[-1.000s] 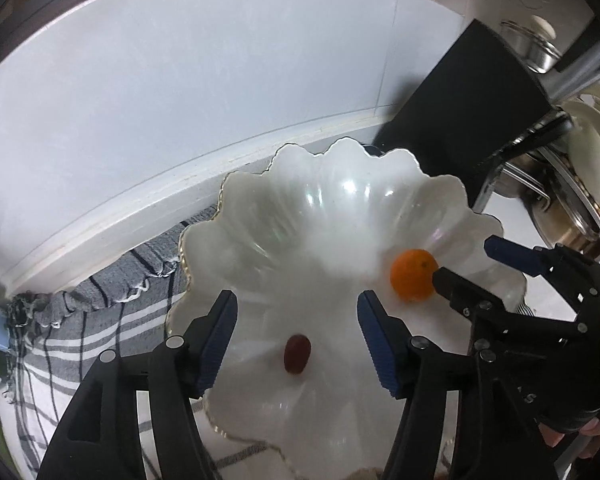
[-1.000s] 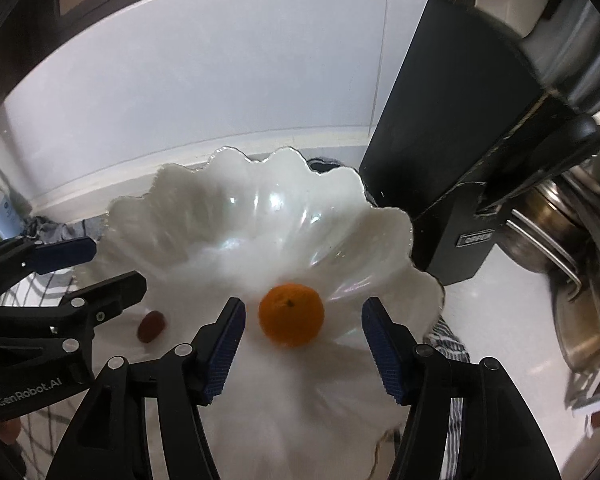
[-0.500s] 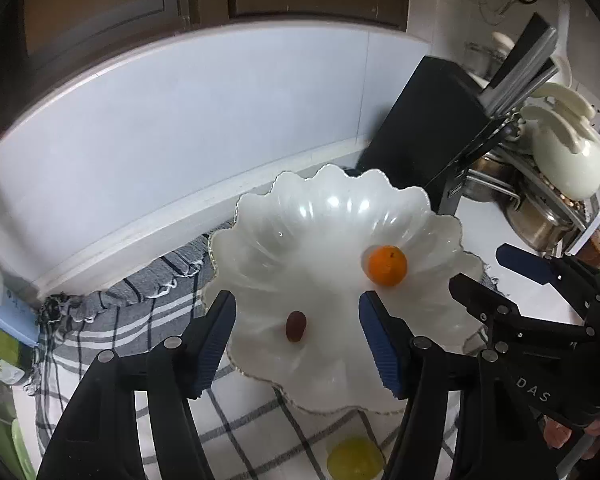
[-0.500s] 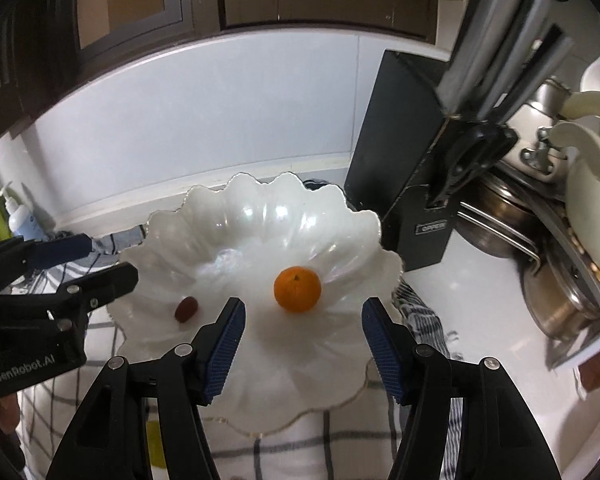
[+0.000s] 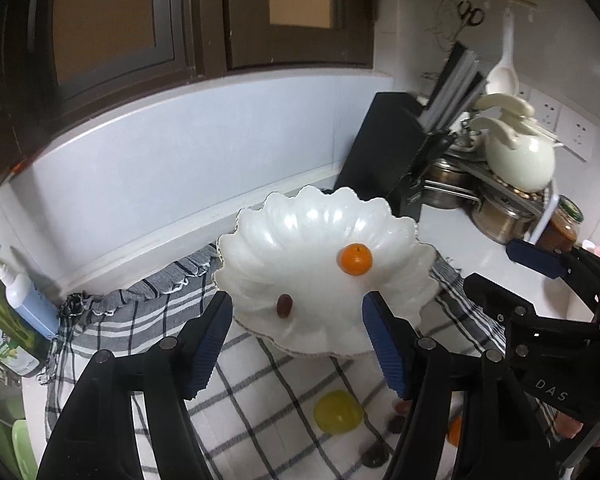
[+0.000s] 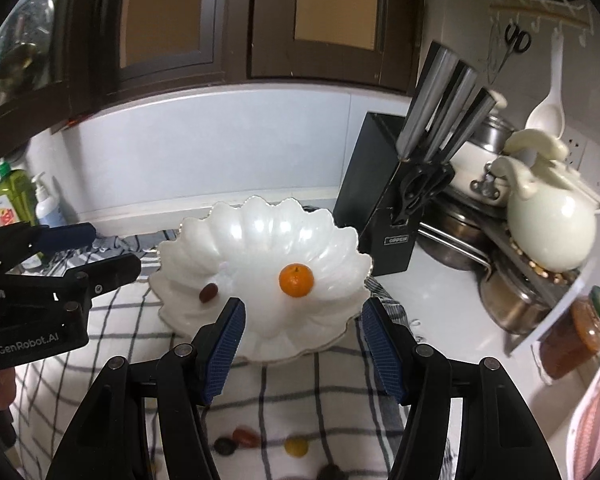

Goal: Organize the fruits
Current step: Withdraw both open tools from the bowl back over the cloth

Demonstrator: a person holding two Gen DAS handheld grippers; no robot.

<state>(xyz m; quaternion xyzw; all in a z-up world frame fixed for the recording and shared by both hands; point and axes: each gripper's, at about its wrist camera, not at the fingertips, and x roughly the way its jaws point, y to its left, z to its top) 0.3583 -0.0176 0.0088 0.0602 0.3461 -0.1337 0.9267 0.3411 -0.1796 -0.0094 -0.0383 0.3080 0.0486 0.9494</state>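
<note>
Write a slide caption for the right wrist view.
Open right gripper hangs above a white scalloped glass bowl holding a small orange tangerine and a dark red date.

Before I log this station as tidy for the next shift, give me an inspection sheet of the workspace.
Surface: white counter under a checked cloth.
Job's things: scalloped white bowl holds an orange and a red date; yellow fruit and small dark fruits lie loose on the cloth.
Clutter: knife block, pots, jar, soap bottles.
Grippers: left gripper opening, empty; right gripper open, empty.
Cables: nothing seen.
Surroundings: dark cabinets, wall sockets.
</note>
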